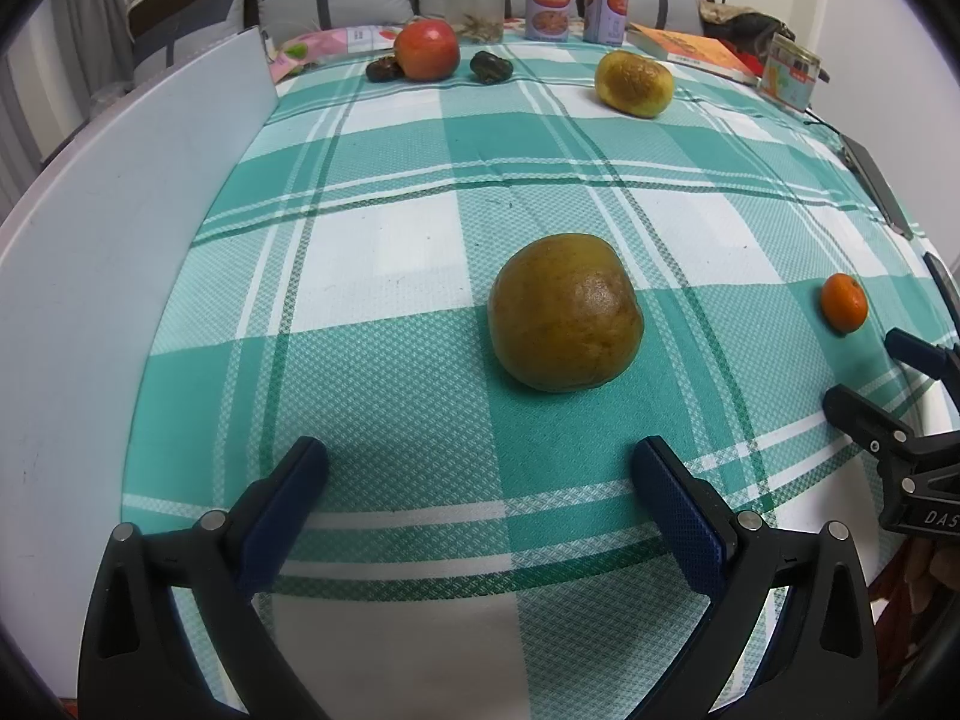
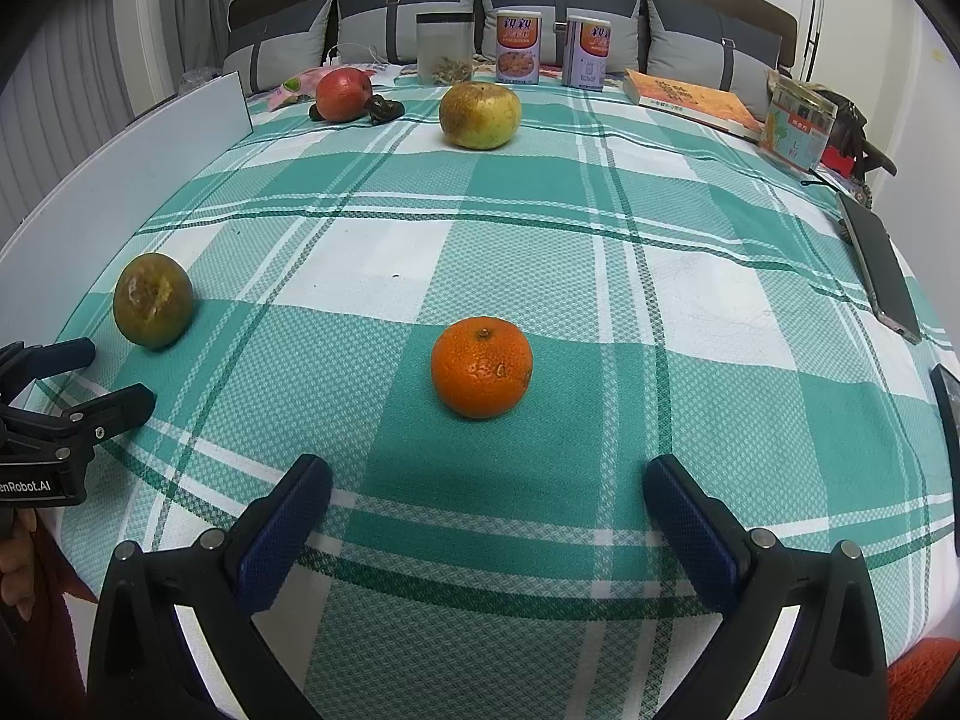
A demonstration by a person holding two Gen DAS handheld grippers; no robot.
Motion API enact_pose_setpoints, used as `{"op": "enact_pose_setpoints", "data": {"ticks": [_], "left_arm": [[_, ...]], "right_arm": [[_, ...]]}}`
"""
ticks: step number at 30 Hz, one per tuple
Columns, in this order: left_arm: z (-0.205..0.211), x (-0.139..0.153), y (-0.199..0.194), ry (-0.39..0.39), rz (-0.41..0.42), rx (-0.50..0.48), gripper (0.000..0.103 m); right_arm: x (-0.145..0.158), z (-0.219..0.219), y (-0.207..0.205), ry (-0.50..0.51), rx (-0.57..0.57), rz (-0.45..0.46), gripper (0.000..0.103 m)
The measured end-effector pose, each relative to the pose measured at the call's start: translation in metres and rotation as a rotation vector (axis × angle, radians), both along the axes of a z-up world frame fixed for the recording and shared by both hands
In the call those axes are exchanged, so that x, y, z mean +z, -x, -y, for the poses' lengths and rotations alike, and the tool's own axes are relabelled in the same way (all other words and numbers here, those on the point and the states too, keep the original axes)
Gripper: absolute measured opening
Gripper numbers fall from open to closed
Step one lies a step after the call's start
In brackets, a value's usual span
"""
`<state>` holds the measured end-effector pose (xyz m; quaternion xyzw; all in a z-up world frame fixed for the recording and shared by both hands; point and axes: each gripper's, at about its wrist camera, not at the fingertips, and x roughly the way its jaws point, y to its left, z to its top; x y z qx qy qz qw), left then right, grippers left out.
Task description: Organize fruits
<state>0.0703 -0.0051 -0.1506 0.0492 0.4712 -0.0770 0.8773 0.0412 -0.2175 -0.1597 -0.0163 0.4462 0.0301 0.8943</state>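
A brown-green round fruit [image 1: 565,312] lies on the checked cloth just ahead of my open, empty left gripper [image 1: 480,468]; it also shows at the left of the right wrist view [image 2: 153,299]. A small orange [image 2: 482,367] lies just ahead of my open, empty right gripper [image 2: 487,486]; it shows at the right of the left wrist view [image 1: 844,303]. A yellow-green fruit [image 2: 480,115] [image 1: 633,84], a red apple [image 2: 343,95] [image 1: 427,49] and small dark fruits [image 1: 490,66] [image 2: 384,108] lie at the far side.
A white board [image 1: 120,252] stands along the left edge of the table. Two cans [image 2: 519,48], a clear jar [image 2: 444,48], a book [image 2: 690,99] and a small box [image 2: 795,123] stand at the back. A phone [image 2: 879,267] lies at the right edge.
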Motion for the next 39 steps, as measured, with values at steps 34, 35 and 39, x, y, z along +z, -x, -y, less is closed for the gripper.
{"op": "enact_pose_setpoints", "data": {"ticks": [34,35,39], "left_arm": [[0.025,0.033,-0.049,0.003,-0.133,-0.196,0.095],[0.026,0.034,-0.051,-0.001,-0.134,-0.19,0.083],[0.027,0.025,-0.054,-0.002,-0.199,-0.2,0.052]], "right_arm": [[0.027,0.023,-0.064,-0.227,0.14,-0.332,0.078],[0.025,0.019,-0.068,-0.212,0.145,-0.342,0.076],[0.019,0.013,-0.074,-0.192,0.15,-0.356,0.054]]}}
